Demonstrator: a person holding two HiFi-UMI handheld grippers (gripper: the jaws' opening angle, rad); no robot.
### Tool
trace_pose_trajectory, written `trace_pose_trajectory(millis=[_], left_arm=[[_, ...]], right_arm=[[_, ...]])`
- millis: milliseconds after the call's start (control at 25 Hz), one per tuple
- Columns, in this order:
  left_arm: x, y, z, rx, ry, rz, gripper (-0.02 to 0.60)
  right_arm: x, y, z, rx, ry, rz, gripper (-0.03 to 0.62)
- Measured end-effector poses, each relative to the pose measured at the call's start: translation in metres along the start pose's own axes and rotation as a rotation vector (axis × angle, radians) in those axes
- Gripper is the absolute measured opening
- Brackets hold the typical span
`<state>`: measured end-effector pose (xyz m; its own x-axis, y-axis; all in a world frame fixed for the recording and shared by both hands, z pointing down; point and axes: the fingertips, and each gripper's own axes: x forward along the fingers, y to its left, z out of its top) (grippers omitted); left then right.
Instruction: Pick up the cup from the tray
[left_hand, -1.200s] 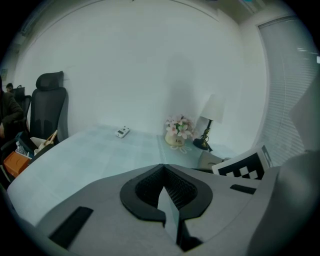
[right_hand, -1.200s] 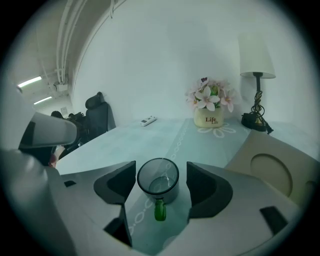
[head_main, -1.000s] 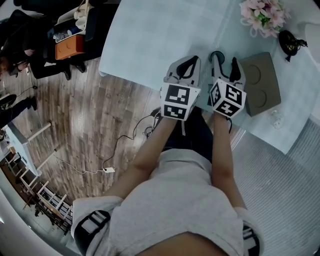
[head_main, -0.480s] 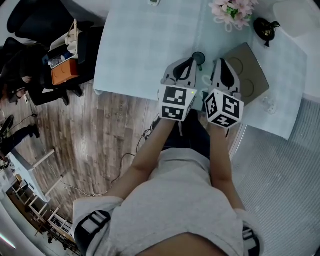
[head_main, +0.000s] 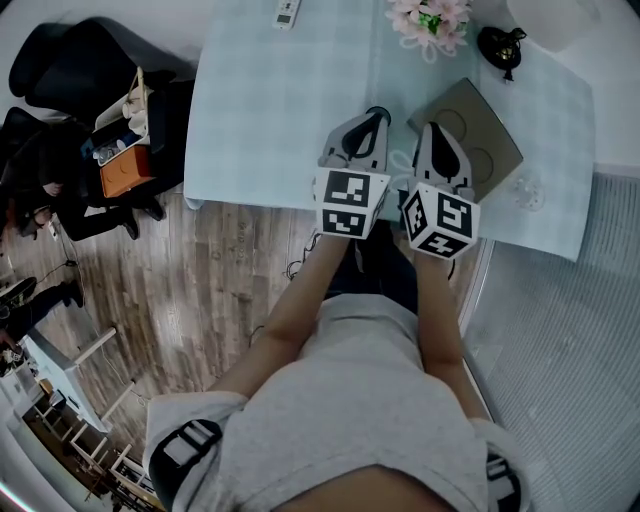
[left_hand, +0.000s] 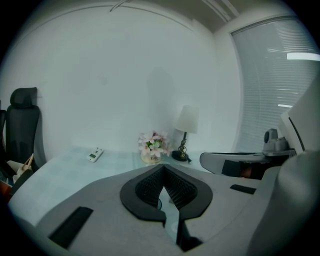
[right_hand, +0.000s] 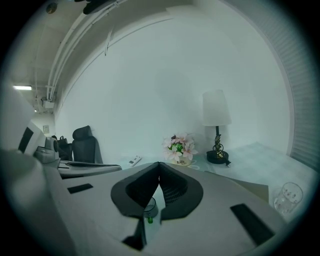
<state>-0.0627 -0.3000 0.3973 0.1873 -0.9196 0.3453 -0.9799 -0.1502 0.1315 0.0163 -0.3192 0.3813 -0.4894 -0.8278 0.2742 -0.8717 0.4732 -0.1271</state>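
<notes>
A small dark-rimmed cup (head_main: 378, 112) stands on the pale table, left of the brown tray (head_main: 492, 128), whose two round hollows hold nothing. My left gripper (head_main: 372, 122) hovers over the table's near edge with its tips by the cup, jaws together and empty. My right gripper (head_main: 432, 130) hangs beside it at the tray's near-left corner, also shut on nothing. In the right gripper view the cup (right_hand: 149, 205) shows low through the slit under the joined tips of that gripper (right_hand: 159, 165). In the left gripper view, that gripper's (left_hand: 163, 168) tips also meet.
A clear glass (head_main: 528, 190) stands right of the tray. At the table's far side are pink flowers (head_main: 428, 18), a lamp base (head_main: 498, 45) and a remote (head_main: 287, 12). A black chair (head_main: 80, 60) and bags stand on the wooden floor to the left.
The right jaws stood apart a second ago and are now together, empty. Both grippers have lifted, and the table and tray have slid up in the head view.
</notes>
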Motion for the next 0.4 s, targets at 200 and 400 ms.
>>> trace_pose_trajectory(millis=[200, 400], left_arm=[[-0.005, -0.003, 0.007, 0.007, -0.008, -0.001, 0.005], [-0.01, -0.001, 0.005, 0.006, -0.01, 0.0, 0.005]], right_arm=[[-0.005, 0.004, 0.005, -0.012, -0.003, 0.006, 0.008], [-0.007, 0.013, 0.002, -0.025, 0.001, 0.017, 0.008]])
